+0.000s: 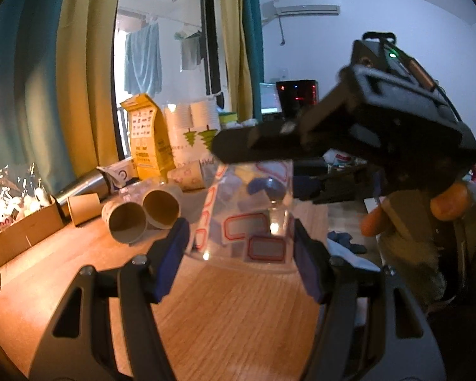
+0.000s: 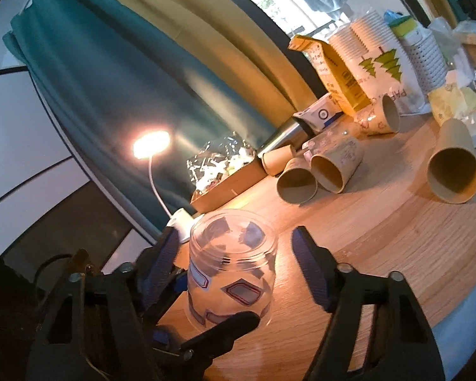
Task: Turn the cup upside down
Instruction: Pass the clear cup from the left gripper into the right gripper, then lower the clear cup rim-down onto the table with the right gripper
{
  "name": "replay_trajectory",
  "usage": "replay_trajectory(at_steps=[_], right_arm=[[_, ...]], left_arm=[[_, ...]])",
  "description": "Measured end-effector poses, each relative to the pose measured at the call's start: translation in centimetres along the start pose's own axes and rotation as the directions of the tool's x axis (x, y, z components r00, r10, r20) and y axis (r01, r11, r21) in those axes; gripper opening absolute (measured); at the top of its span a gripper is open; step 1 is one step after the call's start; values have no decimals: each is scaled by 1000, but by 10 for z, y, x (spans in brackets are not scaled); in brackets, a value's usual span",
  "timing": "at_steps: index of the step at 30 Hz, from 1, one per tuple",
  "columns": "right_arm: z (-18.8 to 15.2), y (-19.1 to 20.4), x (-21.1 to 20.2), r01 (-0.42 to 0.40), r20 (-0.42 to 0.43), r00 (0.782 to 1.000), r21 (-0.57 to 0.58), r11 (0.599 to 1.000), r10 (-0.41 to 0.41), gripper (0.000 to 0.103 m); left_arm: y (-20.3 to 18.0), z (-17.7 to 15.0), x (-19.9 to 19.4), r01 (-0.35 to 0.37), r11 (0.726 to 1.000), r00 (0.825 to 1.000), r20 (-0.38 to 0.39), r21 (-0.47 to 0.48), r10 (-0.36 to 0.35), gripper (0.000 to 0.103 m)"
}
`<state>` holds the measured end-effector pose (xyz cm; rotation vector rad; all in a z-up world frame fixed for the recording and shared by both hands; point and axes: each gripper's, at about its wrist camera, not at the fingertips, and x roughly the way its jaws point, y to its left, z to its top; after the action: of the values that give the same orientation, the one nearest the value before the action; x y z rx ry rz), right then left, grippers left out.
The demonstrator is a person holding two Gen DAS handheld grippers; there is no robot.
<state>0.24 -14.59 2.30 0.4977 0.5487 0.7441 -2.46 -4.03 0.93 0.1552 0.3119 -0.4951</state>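
Observation:
A clear plastic cup [image 1: 247,216] with red-edged label stickers stands on the wooden table [image 1: 225,311], wider end down. My left gripper [image 1: 239,257] is open, its blue pads on either side of the cup's base, apart from it. My right gripper [image 1: 263,171] shows in the left wrist view above and right of the cup, one finger across its top. In the right wrist view the same cup [image 2: 231,270] stands between the open fingers of my right gripper [image 2: 234,266], and a left gripper finger [image 2: 219,333] lies in front of its base.
Several brown paper cups [image 2: 311,177] lie on their sides behind the cup, one more [image 2: 453,171] to the right. A cardboard tray [image 2: 228,187], a lit lamp [image 2: 152,146], a yellow carton [image 1: 149,139] and stacked white cups [image 2: 374,50] crowd the back. The table edge [image 2: 453,311] runs at right.

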Motion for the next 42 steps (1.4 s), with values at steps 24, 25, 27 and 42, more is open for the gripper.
replay_trajectory(at_steps=[24, 25, 27, 42], right_arm=[[26, 4, 0, 270, 162, 957, -194, 943, -241, 49], [24, 1, 2, 298, 167, 949, -200, 933, -268, 49], [14, -5, 9, 365, 173, 927, -218, 905, -332, 49], [-36, -8, 75, 509, 181, 857, -445, 737, -482, 50]], left_arm=[[11, -2, 2, -99, 994, 995, -29, -53, 97, 84], [14, -2, 3, -131, 989, 991, -33, -69, 129, 84], [23, -3, 8, -217, 969, 975, -68, -115, 211, 84], [52, -10, 4, -333, 916, 943, -99, -222, 318, 84]])
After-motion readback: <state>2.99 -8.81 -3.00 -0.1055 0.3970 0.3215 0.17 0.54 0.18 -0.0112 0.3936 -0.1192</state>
